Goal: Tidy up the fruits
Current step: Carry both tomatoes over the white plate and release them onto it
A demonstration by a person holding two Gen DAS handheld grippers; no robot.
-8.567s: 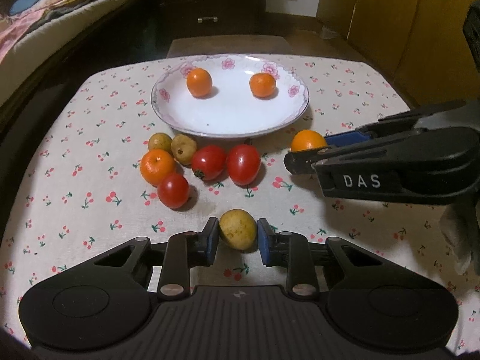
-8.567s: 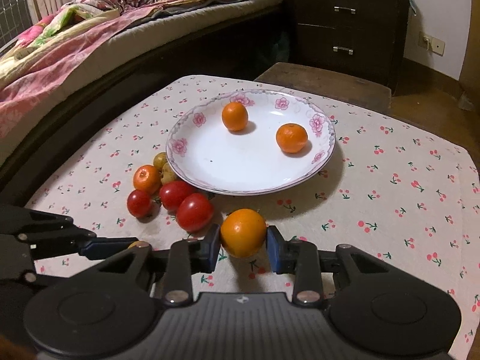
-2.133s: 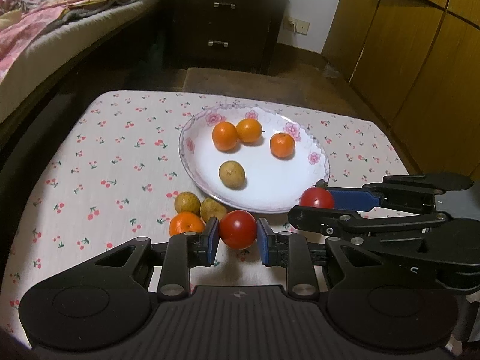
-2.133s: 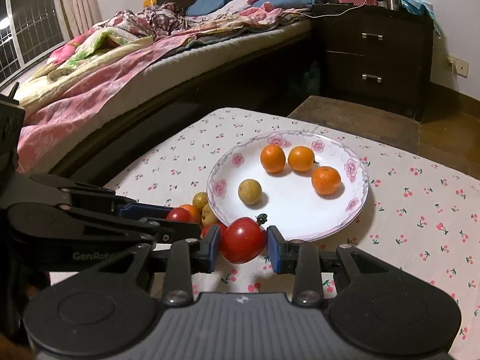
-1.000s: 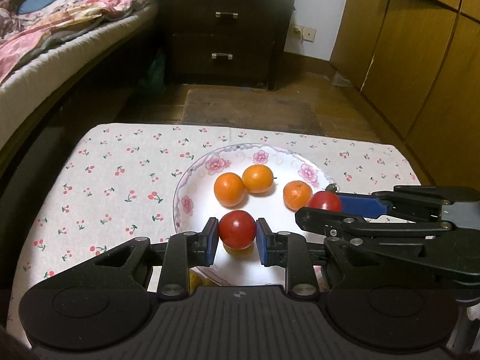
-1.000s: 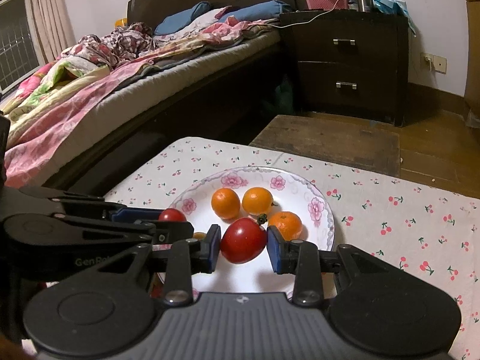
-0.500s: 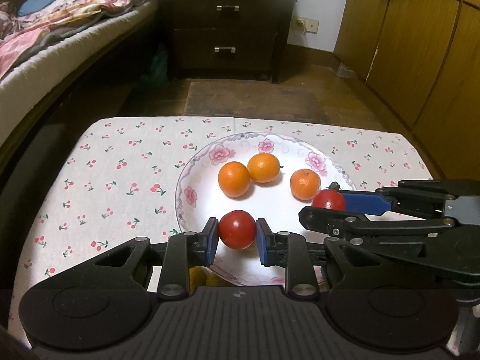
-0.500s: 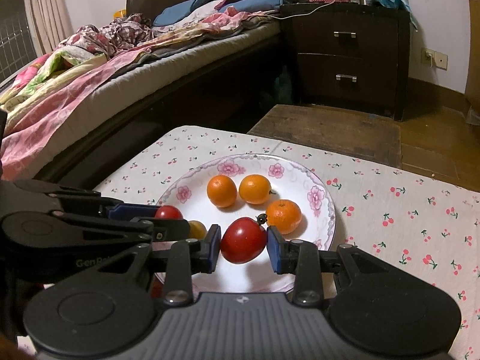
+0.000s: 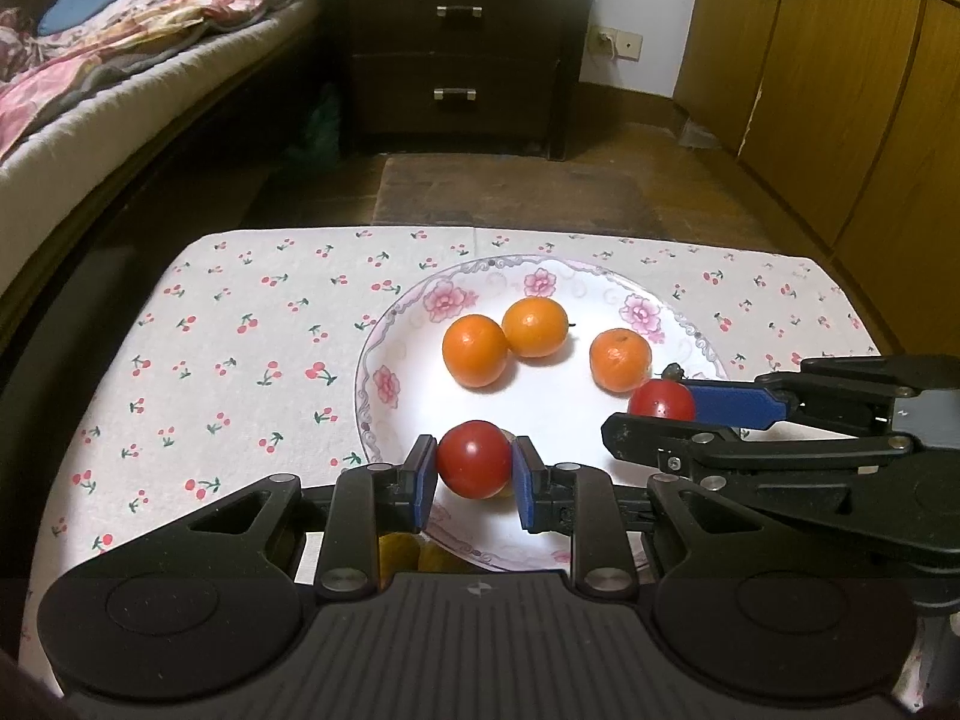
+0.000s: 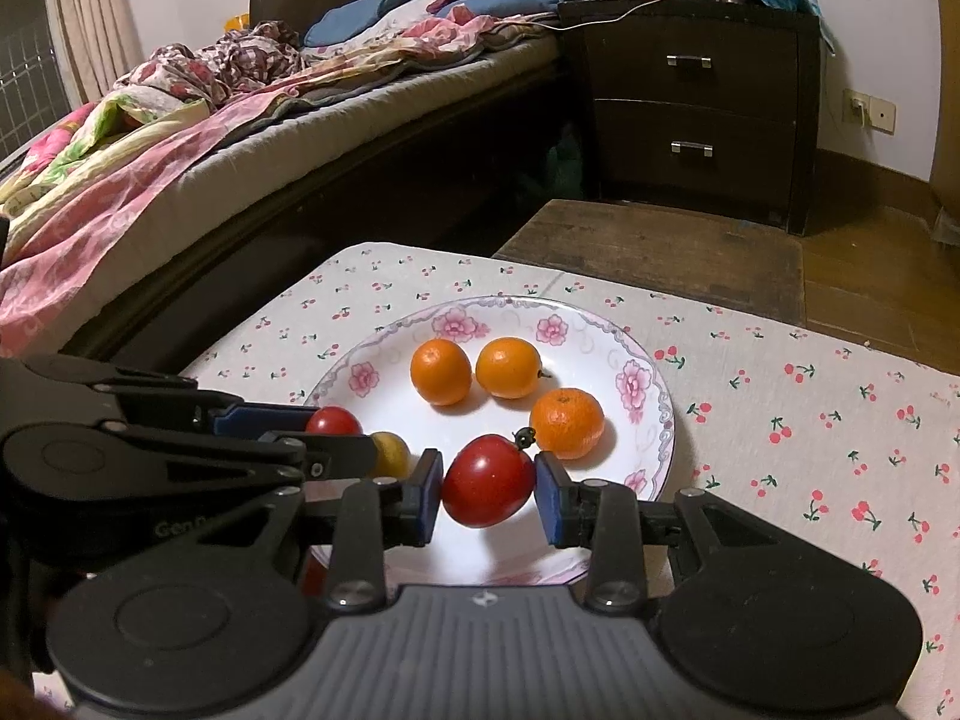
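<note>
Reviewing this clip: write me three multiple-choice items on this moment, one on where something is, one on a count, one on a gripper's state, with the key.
1. Where do the three oranges lie?
A. On the flowered plate
B. On the tablecloth beside the plate
C. On the bed

2. How many red tomatoes are held in a hand-held gripper?
A. None
B. One
C. Two

3. What is the state of the right hand-held gripper?
A. Open and empty
B. Shut on a red tomato
C. Shut on an orange

Key: 1 A, all three sit inside the plate's rim. 2 C, the left hand-held gripper clamps one tomato and the right clamps another. 3 B, its blue pads press both sides of the stemmed tomato above the plate.
</note>
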